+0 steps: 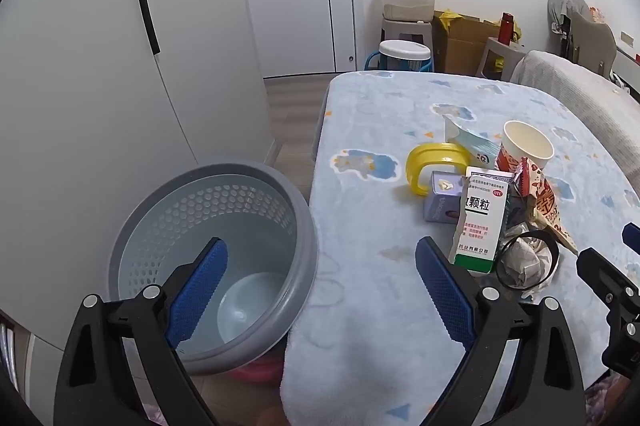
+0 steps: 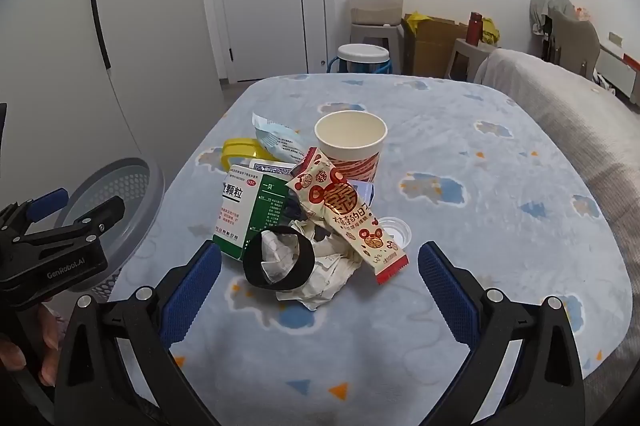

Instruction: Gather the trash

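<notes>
A heap of trash lies on the blue blanket-covered table (image 2: 480, 226): a paper cup (image 2: 351, 142), a red-and-cream snack wrapper (image 2: 348, 214), a green-and-white medicine box (image 2: 252, 210), a black ring (image 2: 279, 258) around crumpled paper (image 2: 332, 270), a yellow lid (image 1: 434, 166) and a clear small lid (image 2: 394, 230). My right gripper (image 2: 320, 290) is open just in front of the heap, nothing between its fingers. My left gripper (image 1: 320, 286) is open over the table's left edge, one finger above the grey perforated bin (image 1: 208, 226). The bin holds only a pale round lid.
White cabinet doors stand to the left. At the back are a door, stools, a plastic tub (image 2: 376, 2), a cardboard box (image 2: 432, 42) and a white-lidded bucket (image 2: 363, 58). A grey-covered sofa (image 2: 580, 114) borders the table's right side. A hand (image 2: 24, 354) grips the left tool.
</notes>
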